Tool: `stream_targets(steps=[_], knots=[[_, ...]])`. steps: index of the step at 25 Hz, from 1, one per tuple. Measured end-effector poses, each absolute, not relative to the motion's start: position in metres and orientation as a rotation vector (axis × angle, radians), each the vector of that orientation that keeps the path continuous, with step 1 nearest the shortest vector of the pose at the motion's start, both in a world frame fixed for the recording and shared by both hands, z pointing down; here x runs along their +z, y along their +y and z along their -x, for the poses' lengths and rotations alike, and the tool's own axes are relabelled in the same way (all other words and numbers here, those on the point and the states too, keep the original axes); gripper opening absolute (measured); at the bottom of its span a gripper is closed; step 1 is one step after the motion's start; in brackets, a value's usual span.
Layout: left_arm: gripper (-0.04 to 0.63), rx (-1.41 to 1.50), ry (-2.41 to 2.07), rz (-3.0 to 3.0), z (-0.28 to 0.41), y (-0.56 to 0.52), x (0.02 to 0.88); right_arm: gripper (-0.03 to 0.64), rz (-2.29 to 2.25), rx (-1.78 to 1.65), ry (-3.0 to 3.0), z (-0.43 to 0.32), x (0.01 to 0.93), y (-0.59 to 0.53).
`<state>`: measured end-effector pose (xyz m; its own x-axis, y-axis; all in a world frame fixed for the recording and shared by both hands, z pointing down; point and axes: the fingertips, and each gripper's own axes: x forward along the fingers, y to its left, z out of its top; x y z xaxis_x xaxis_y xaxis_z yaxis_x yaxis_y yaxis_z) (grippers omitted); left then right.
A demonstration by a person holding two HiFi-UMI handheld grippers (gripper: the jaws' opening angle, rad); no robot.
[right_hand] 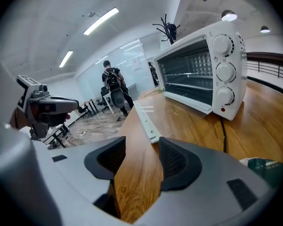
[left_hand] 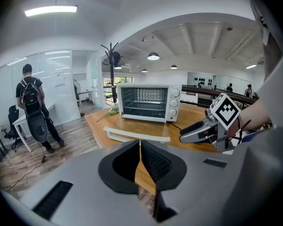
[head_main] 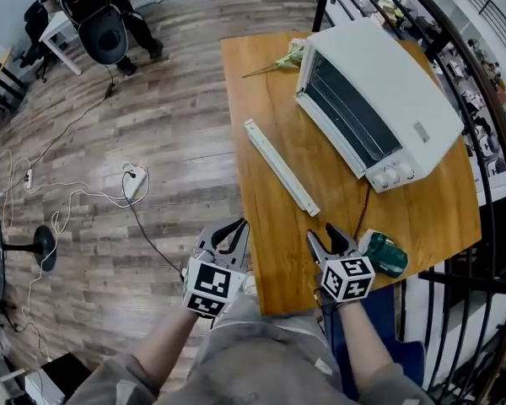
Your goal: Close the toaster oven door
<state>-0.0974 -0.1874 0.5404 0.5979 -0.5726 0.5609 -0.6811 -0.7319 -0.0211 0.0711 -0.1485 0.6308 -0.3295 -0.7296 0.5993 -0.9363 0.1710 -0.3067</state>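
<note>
The left gripper (head_main: 228, 233) hangs off the near left edge of the wooden table (head_main: 261, 83), over the plank floor. Its own view shows its jaws clenched tip to tip with nothing between them. Only that view takes in the coat stand (left_hand: 112, 62) behind the table, and the right gripper from the side. Only the head view shows the cables (head_main: 84, 197) strewn over the floor.

A long white strip (head_main: 280, 165) lies on the wood between the grippers and the oven. The right gripper (head_main: 325, 239) is over the table's near edge, jaws parted with bare wood showing between them. A green tool (head_main: 386, 256) lies just beside it, barely caught in the right gripper view.

The white toaster oven (head_main: 379, 99) stands at the far right of the table, well apart from both grippers. Its dark glass front is upright, a rack visible behind it. The right gripper view shows three knobs (right_hand: 225, 69) and a black cord (right_hand: 222, 126). Whether the door is fully shut I cannot tell
</note>
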Motion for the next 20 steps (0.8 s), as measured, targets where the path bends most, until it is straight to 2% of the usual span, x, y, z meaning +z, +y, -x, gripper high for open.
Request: stream_targets(steps=[9,20], knots=[[0.025,0.858,-1.071,-2.481,0.094,-0.188,0.582,0.222,-1.548,1.029,-2.081,-0.065,0.679,-0.168],[0.025,0.906,-1.099,-2.435,0.093,-0.182,0.601,0.222,-1.628,0.951,-2.098,-0.064,0.696,-0.198]])
